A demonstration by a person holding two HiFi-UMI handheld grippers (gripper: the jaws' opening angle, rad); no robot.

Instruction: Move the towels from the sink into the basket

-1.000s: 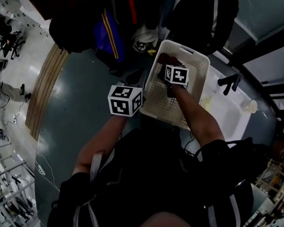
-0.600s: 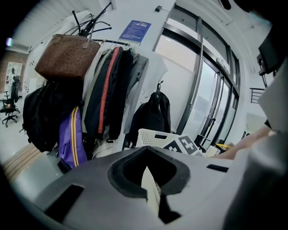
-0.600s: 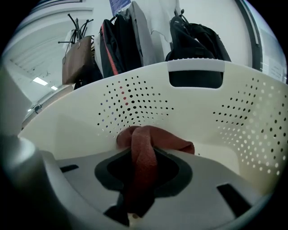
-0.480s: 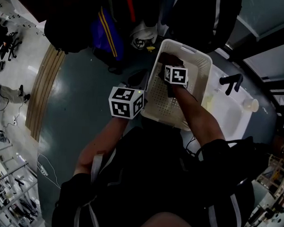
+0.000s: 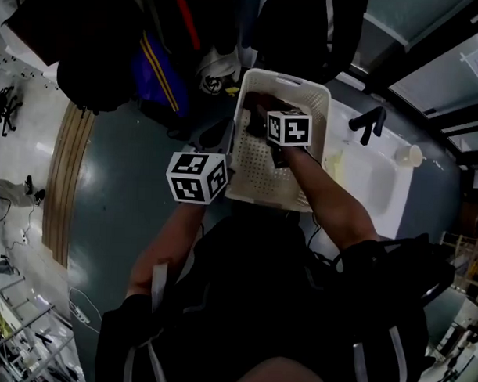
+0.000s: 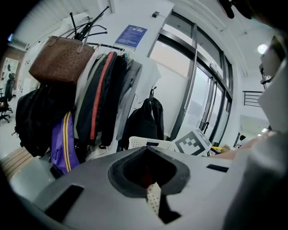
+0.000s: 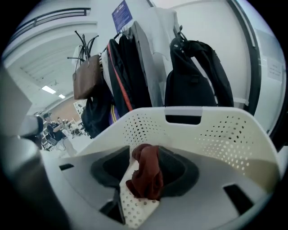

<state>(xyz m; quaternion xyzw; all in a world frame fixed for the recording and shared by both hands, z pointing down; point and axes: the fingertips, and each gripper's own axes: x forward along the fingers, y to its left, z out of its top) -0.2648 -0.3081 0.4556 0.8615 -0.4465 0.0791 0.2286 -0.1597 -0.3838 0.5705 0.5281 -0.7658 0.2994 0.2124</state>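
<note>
Right gripper point(image 7: 139, 188) jaws have just been spreading. The towel point(image 7: 146, 167) sits loose between them, inside the basket point(image 7: 234, 134). Release judged complete; withdraw next. Left gripper point(image 6: 153, 197) pinches the basket wall.

The head view was dim, the person's clothing point(image 5: 297, 321) nearly black, with pale glare on the grey floor point(image 5: 105, 213). Both gripper views were brighter, daylit from tall windows point(image 6: 200, 105), bent fisheye-style, with black corners and soft near parts.

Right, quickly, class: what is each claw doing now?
Left claw: closed on the white basket wall, as far as shows.
Right claw: open, jaws just opening; dark red towel between them.
</note>
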